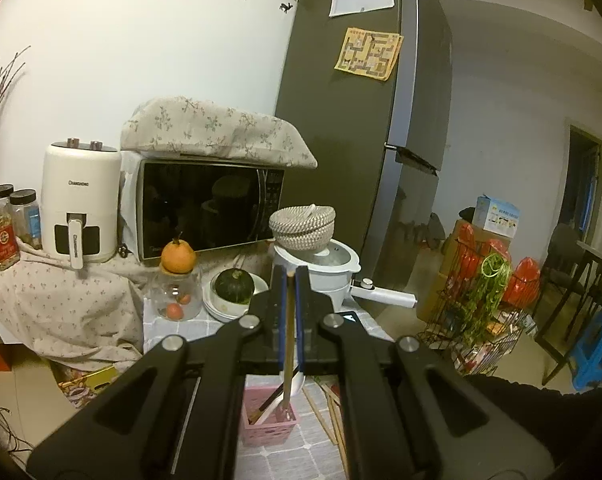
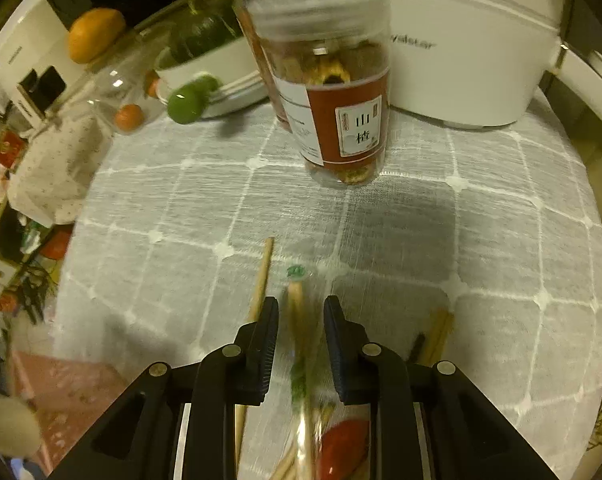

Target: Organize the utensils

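The left gripper [image 1: 288,280] is clenching one chopstick [image 1: 288,344] upright above the pink basket [image 1: 269,426], while the right gripper [image 2: 301,312], fingers parted, is straddling a wrapped chopstick pair [image 2: 299,320] lying lengthwise between them on the table [image 2: 205,216].

Beyond the left gripper's fingers stood one microwave [image 1: 205,204], one air fryer [image 1: 79,204], one fridge [image 1: 353,120], two dark-lidded jars [image 1: 5,228] and one woven basket [image 1: 303,226]. One pink holder [image 1: 269,424] sat below its fingers. Ahead of the right gripper stood one red-labelled jar [image 2: 341,104]; one bare chopstick [image 2: 261,280] lay just left of its fingers.
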`<act>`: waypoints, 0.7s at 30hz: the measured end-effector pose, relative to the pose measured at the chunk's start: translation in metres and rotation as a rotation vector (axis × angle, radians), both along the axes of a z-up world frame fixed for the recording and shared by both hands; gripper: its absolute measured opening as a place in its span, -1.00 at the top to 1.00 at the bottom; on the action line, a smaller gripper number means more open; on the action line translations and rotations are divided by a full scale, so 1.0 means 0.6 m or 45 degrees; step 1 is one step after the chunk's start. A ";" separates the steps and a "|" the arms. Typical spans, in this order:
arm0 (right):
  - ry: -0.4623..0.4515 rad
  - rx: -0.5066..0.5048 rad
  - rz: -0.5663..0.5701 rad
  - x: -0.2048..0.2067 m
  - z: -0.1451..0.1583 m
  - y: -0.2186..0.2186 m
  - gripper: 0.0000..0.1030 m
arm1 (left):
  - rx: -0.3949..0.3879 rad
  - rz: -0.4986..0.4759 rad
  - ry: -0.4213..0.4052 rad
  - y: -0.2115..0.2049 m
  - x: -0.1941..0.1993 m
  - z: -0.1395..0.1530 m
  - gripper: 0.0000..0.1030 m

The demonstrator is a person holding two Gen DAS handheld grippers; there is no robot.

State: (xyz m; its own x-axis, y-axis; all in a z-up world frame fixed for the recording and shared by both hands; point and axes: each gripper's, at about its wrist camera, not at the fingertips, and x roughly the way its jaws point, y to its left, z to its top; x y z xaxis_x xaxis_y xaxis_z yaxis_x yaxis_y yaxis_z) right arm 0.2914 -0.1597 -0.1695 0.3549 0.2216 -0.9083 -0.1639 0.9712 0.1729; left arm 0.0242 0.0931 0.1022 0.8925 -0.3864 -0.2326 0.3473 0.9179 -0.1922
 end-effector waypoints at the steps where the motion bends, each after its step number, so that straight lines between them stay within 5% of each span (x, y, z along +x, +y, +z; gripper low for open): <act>1: 0.009 -0.007 0.002 0.003 -0.005 0.001 0.75 | 0.000 0.005 0.000 0.000 0.001 -0.002 0.92; 8: -0.110 0.009 -0.038 -0.030 0.034 -0.029 0.90 | 0.043 0.064 -0.007 -0.007 0.007 -0.015 0.91; 21: -0.546 0.230 -0.137 -0.246 0.271 -0.104 0.90 | 0.072 0.129 0.023 -0.016 0.036 -0.028 0.91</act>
State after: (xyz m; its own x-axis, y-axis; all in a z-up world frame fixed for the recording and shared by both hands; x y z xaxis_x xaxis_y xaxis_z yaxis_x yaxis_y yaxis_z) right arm 0.1435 -0.2223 -0.0068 0.7190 0.3041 -0.6250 -0.1578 0.9471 0.2793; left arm 0.0458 0.0832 0.0855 0.9218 -0.2801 -0.2679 0.2489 0.9577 -0.1447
